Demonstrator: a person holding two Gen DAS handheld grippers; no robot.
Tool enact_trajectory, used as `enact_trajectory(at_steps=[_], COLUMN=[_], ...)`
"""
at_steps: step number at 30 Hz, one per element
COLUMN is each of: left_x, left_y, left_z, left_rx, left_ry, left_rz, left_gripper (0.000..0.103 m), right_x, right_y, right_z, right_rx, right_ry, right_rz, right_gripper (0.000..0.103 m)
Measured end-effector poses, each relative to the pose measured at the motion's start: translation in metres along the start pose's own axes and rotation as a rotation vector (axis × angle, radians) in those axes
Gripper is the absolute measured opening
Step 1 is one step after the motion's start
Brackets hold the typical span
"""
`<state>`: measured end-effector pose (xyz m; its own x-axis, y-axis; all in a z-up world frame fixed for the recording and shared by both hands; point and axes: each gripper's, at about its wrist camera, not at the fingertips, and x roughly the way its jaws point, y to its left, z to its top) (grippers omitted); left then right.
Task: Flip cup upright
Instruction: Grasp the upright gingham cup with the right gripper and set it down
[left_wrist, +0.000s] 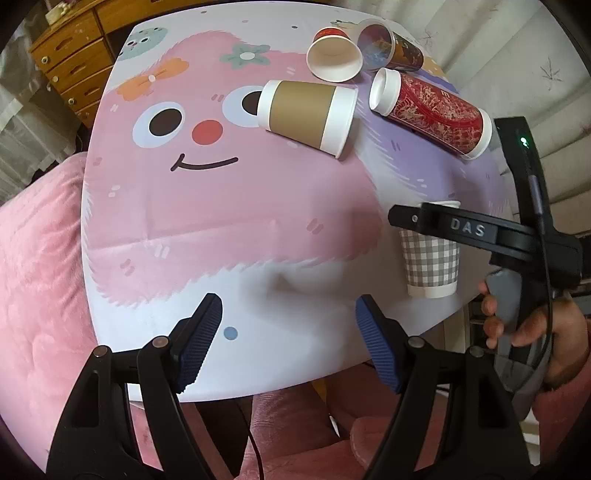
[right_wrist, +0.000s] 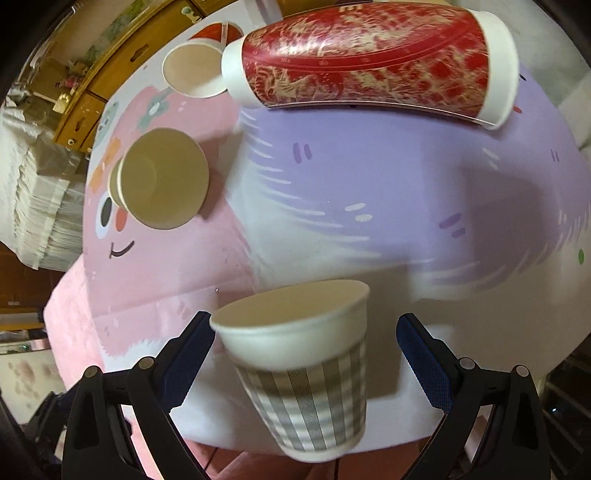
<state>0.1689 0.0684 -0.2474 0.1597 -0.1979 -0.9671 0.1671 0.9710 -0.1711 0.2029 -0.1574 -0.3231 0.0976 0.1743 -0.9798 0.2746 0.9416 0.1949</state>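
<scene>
A grey-checked paper cup (right_wrist: 306, 373) stands upright near the table's front right edge, mouth up; it also shows in the left wrist view (left_wrist: 430, 258). My right gripper (right_wrist: 304, 332) is open, its blue pads either side of the cup's rim and apart from it. In the left wrist view the right gripper (left_wrist: 443, 223) reaches over the cup. My left gripper (left_wrist: 288, 325) is open and empty over the table's front edge. A brown-sleeved cup (left_wrist: 308, 114) and a red patterned cup (left_wrist: 432, 112) lie on their sides.
A red-and-white cup (left_wrist: 334, 55) and a dark patterned cup (left_wrist: 391, 46) lie on their sides at the table's far end. The cartoon tablecloth (left_wrist: 221, 206) covers the table. A wooden drawer unit (left_wrist: 70, 55) stands behind. A pink fluffy cover (left_wrist: 37, 277) lies to the left.
</scene>
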Motion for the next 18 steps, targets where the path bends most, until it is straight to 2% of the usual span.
enact_trajectory(at_steps=[2, 5, 8, 12, 15, 18], left_x=[-0.001, 0.000, 0.000, -0.002, -0.004, -0.008], left_y=[0.002, 0.006, 0.008, 0.006, 0.002, -0.002], left_z=[-0.001, 0.001, 0.002, 0.007, 0.010, 0.014], left_rx=[0.004, 0.009, 0.011, 0.022, 0.041, 0.055], left_ry=[0.004, 0.018, 0.026, 0.029, 0.027, 0.017], left_rz=[-0.003, -0.004, -0.007, -0.016, -0.022, -0.027], left_gripper=[0.073, 0.073, 0.073, 0.073, 0.073, 0.073], right_x=[0.004, 0.007, 0.006, -0.007, -0.023, -0.044], right_y=[0.004, 0.009, 0.013, 0.013, 0.014, 0.016], right_z=[0.002, 0.005, 0.006, 0.004, 0.001, -0.005], right_rx=[-0.007, -0.012, -0.003, -0.022, -0.021, -0.039], right_ry=[-0.009, -0.013, -0.026, -0.069, -0.147, -0.274], right_rz=[-0.009, 0.005, 0.029, 0.035, 0.067, 0.107], right_gripper=[0.099, 0.082, 0.076, 0.074, 0.073, 0.072])
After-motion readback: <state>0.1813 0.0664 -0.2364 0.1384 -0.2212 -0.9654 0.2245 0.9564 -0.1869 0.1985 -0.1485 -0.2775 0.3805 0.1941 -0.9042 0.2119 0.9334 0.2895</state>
